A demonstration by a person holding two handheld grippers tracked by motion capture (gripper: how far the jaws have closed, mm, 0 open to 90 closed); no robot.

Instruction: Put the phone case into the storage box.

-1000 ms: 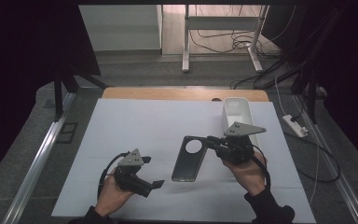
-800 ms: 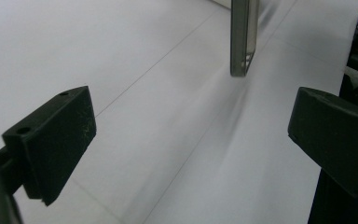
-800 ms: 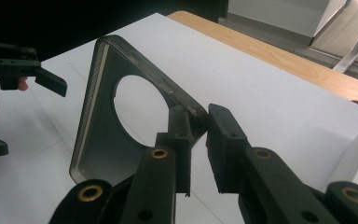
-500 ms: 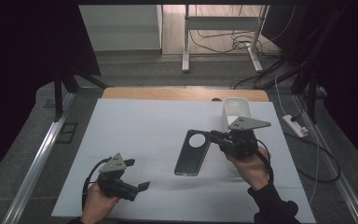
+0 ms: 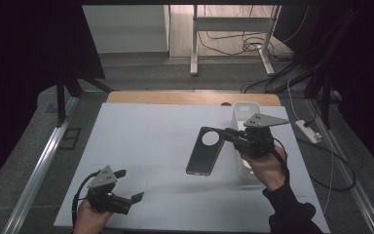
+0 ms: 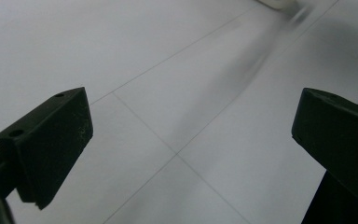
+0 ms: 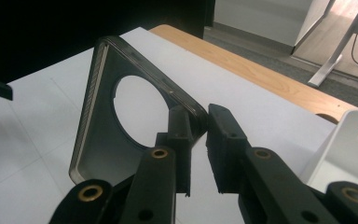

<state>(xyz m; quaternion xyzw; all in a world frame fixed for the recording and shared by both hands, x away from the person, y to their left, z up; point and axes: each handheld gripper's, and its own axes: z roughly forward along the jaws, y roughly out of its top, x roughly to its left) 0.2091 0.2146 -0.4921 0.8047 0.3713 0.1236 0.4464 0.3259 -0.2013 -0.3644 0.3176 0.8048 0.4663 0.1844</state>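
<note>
Dark grey phone case [image 5: 206, 151], white bin [image 5: 244, 141], pale grey mat [image 5: 141, 141], black grippers

My right gripper [image 5: 230, 135] pinches the top corner of a dark phone case [image 5: 205, 151] with a round camera hole, holding it tilted above the white table [image 5: 141, 131], just left of a white bin [image 5: 242, 114] that stands at the table's right side. My left gripper [image 5: 129, 186] sits low near the front left edge of the table, well apart from the case, its 2 jaws spread with nothing between them. Beyond the table's wooden far edge [image 5: 175, 98], cables [image 5: 238, 44] lie on the floor.
</note>
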